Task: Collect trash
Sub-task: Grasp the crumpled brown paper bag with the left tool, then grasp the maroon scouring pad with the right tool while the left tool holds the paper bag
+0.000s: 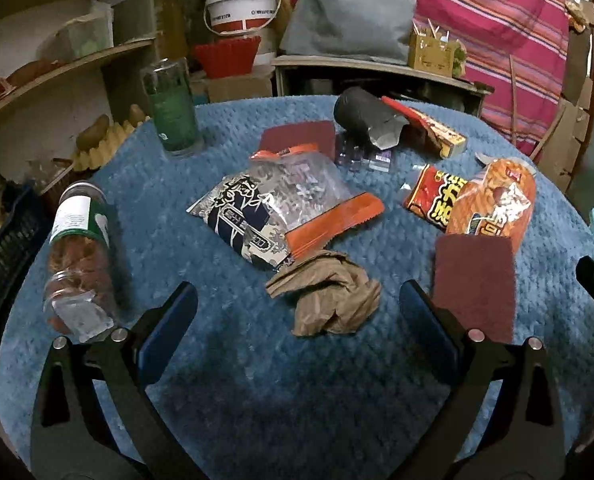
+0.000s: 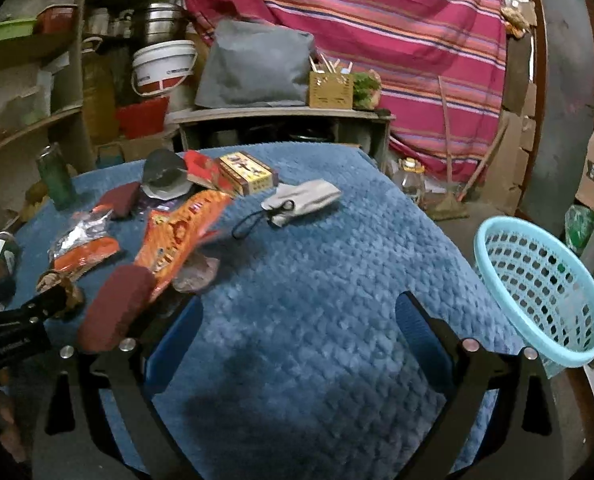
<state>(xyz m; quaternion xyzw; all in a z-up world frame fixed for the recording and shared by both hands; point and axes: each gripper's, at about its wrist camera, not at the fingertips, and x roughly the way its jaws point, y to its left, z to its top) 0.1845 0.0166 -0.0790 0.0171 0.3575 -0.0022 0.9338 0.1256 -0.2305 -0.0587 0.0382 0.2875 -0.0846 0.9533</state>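
- Left wrist view: left gripper (image 1: 297, 304) spread wide, holding nothing, hovering low over the blue blanket (image 1: 225, 392). A crumpled brown paper (image 1: 327, 300) lies just ahead, between the two fingers' line of reach.
- Right wrist view: right gripper (image 2: 297, 320) also wide open and empty, over a bare stretch of blanket. The light blue basket (image 2: 545, 296) sits tilted at the table's right edge, near the right finger.
- Trash lies mostly left of centre: a dark-and-white snack bag (image 1: 243, 218) under a clear wrapper with orange ends (image 1: 309, 196), and an orange snack bag (image 1: 493, 200) further right. A dark red scrub pad (image 1: 473, 284) touches the orange bag's near edge.
- Judged step: picking the first piece, probably the brown paper, as it is nearest and lies apart from the rest.
- To do it well: lower the fingers astride the paper's bulk, press slightly into the soft pile, close on the thickest fold. Thin edges would likely slip.
- The plush blanket gives; fingertips may snag its weave.
- Not obviously trash: a lying jar (image 1: 79, 256), an upright green glass (image 1: 173, 112), a grey pouch with cord (image 2: 301, 200).
- Room: cluttered shelves, a white bucket (image 1: 241, 8), and a striped pink cloth (image 1: 489, 32) behind.
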